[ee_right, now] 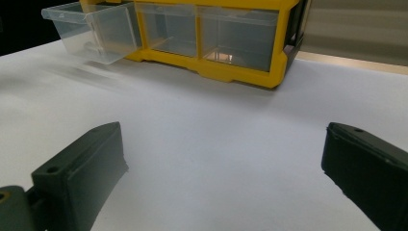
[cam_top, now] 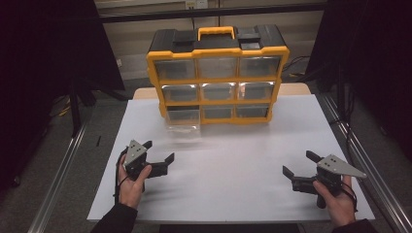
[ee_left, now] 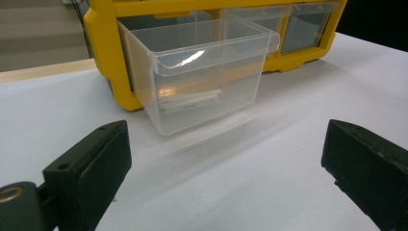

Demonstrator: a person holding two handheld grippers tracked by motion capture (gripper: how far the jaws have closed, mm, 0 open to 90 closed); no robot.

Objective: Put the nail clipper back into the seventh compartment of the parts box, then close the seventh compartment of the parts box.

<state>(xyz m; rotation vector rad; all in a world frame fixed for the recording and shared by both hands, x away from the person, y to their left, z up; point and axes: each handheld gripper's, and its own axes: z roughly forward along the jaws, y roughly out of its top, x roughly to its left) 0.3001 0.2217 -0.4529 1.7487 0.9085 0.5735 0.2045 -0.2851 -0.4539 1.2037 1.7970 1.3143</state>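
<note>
At the far side of the white bench point(cam_top: 228, 165), a yellow-and-black organizer point(cam_top: 217, 73) with nine clear drawers is standing upright, handle on top. Bottom-left drawer point(cam_top: 182, 118) is sticking out partway toward the person, the other eight are sitting flush. Left gripper view is showing that pulled-out drawer point(ee_left: 202, 72) straight ahead, with a flat pale piece point(ee_left: 190, 102) lying inside on its floor; can't tell what the piece is. Left gripper point(cam_top: 159, 151) is hovering near the bench's front left, well short of the drawer, fingers point(ee_left: 89, 168) spread wide apart and gripping nothing. Right gripper point(cam_top: 300, 164) is hovering near the front right, well apart from the organizer, fingers point(ee_right: 79, 175) likewise spread wide, nothing between them. Right gripper view is looking across bare bench at the organizer's bottom row point(ee_right: 211, 36), open drawer point(ee_right: 91, 29) at its upper left. Each gripper is sitting in one of the person's hands, forearms coming in from the near edge.
</note>
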